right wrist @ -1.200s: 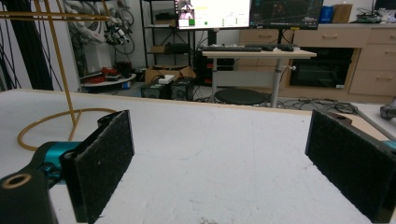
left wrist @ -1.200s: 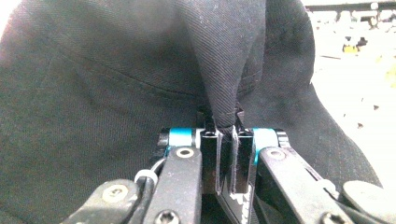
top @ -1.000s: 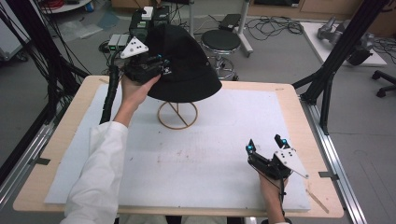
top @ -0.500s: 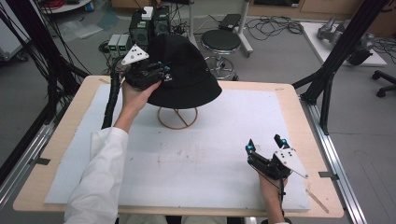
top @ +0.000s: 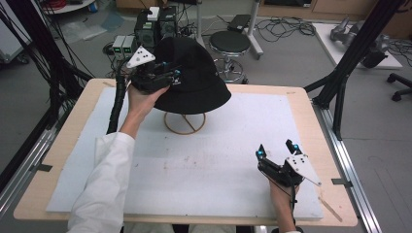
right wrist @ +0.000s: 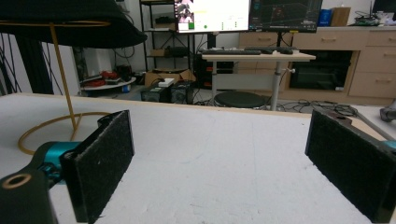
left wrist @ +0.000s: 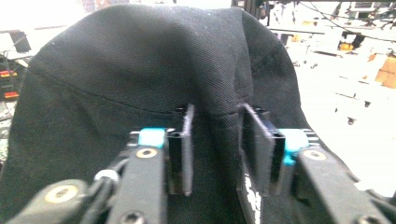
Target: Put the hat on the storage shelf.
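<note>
A white mat (top: 204, 165) covers the wooden table (top: 73, 121) in a lab strewn with cables. The black bucket hat (top: 194, 77) sits on a gold wire stand (top: 184, 122). The left gripper (top: 167, 77) is at the hat's side; its jaws have just been opening, and a fold of the fabric rises between them, no longer pinched. The right gripper (top: 276, 149) rests on the mat, well apart from the hat, its jaws spread wide with nothing between them.

black hat (left wrist: 140, 70), fold of fabric between parted tongs (left wrist: 215, 140), just been opening
</note>
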